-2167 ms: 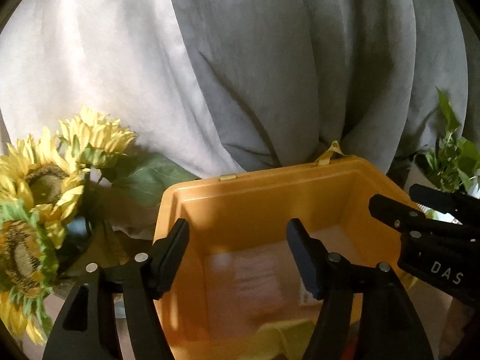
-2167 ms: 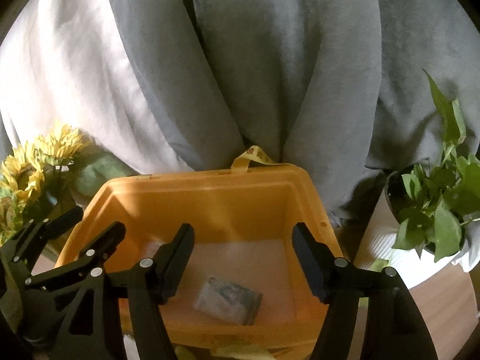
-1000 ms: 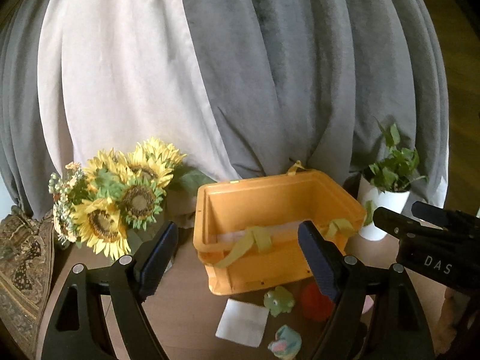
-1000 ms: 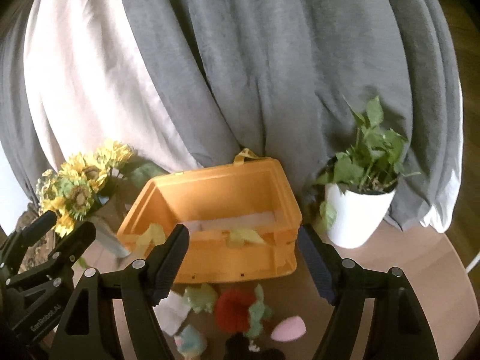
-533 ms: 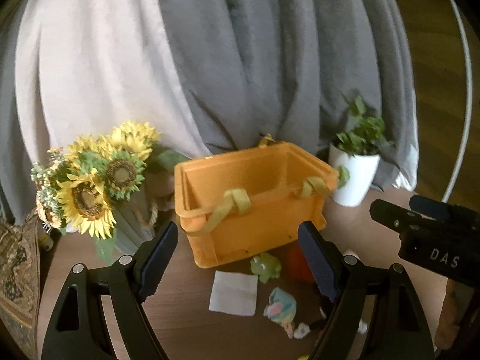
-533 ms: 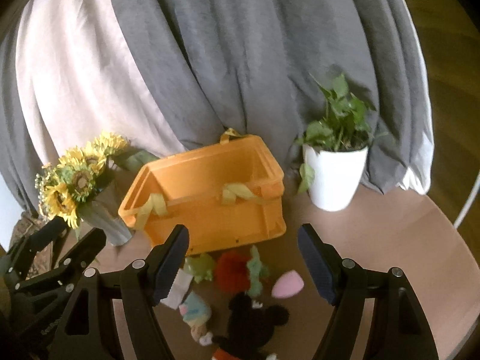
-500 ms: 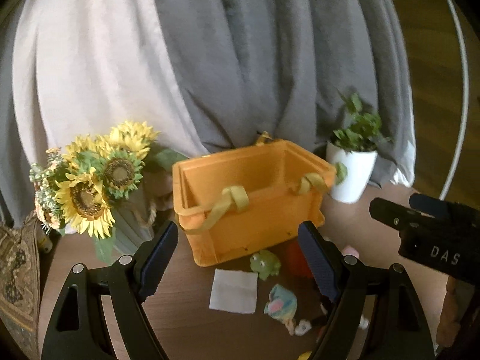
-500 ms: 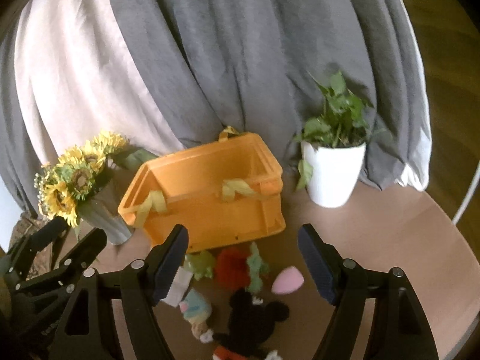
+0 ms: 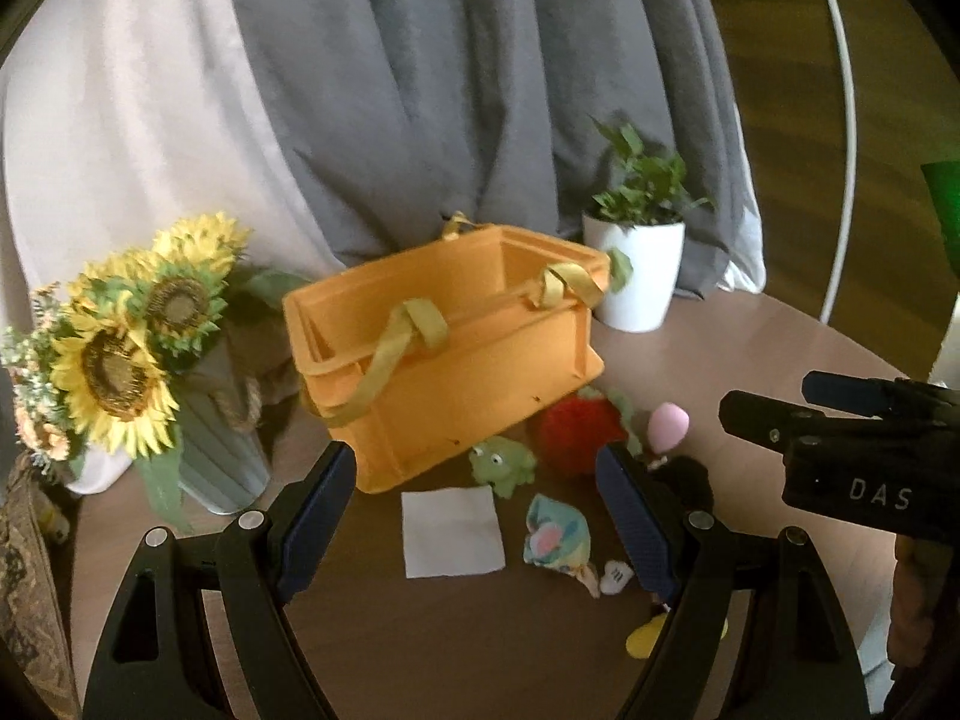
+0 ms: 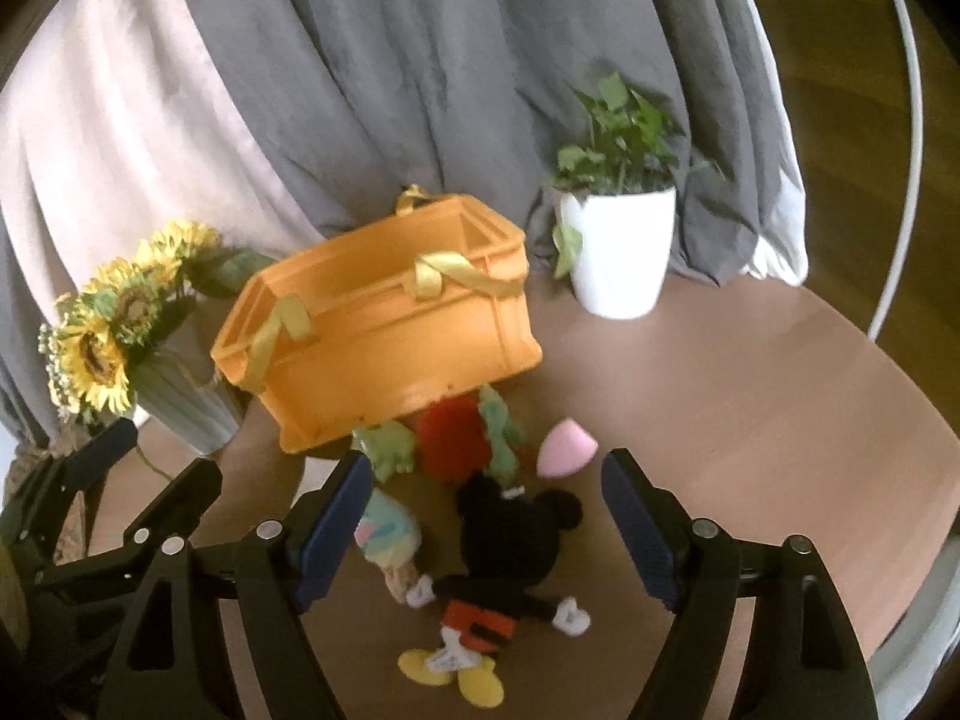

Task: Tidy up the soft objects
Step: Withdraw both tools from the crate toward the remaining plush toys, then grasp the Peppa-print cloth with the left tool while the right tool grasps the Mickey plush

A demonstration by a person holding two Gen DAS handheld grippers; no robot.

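An orange crate (image 9: 474, 372) with yellow strap handles stood on the round brown desk (image 10: 750, 396), in front of grey and cream curtains (image 9: 420, 90). To its left sat a ribbed vase of sunflowers (image 9: 126, 348), to its right a potted plant (image 10: 618, 234) in a white pot. The soft toys lay on the desk along the crate's near side: a green frog (image 9: 501, 462) just beside the wall, a red plush (image 9: 579, 429) next to it with a green piece at its edge, and a pink egg-shaped sponge (image 10: 564, 453) a little apart to the right. Nearer the cameras lay a white square cloth (image 9: 451, 531), a pastel plush (image 9: 555, 540) beside it, and a black mouse doll (image 10: 504, 570) with red shorts and yellow shoes, lying flat with its head toward the crate. The left claw (image 9: 477, 525) hovered above the desk with its jaws spread wide and nothing between the pads; the cloth and pastel plush showed in the gap below. The right claw (image 10: 486, 531) also stood wide apart and gripped nothing, with the mouse doll framed between its fingers but untouched. In the left wrist view the right claw appeared at the right edge, well off the toys.
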